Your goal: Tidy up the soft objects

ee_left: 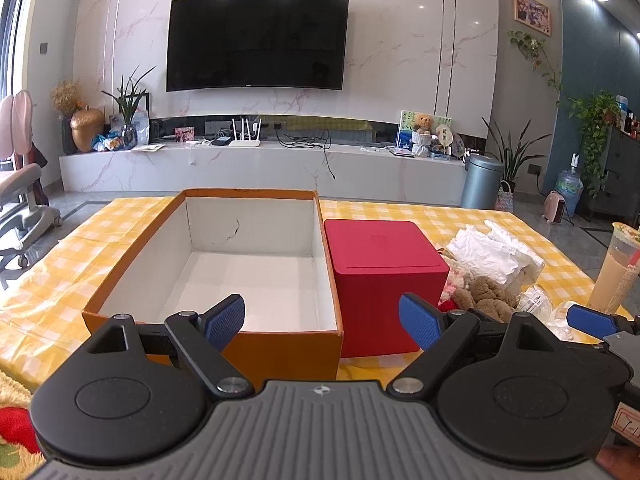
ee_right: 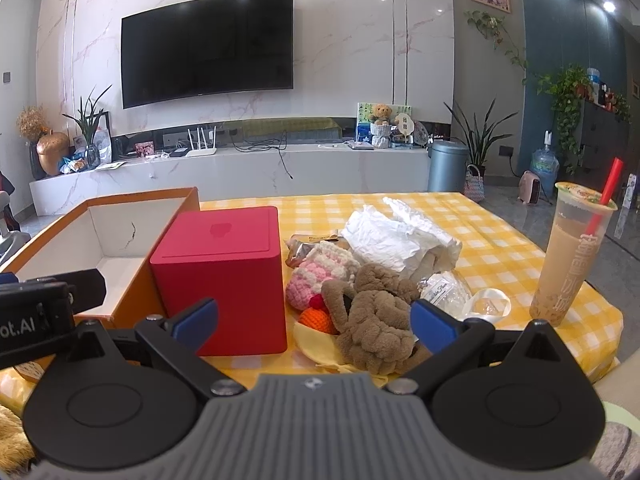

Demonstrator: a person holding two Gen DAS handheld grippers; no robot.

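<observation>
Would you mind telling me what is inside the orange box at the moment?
The orange box shows only its bare white floor and walls, with a dark crack mark on the far wall. The near inside corner is hidden behind the left gripper and the box's front wall.

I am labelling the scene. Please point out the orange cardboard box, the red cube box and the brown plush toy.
Orange cardboard box [ee_left: 288, 344]: left wrist view, front outer wall.
Red cube box [ee_right: 224, 292]: right wrist view, front face.
Brown plush toy [ee_right: 376, 320]: right wrist view, middle of its body.

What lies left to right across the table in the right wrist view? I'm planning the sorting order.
Orange box → red box → brown plush toy → milk tea cup.
</observation>
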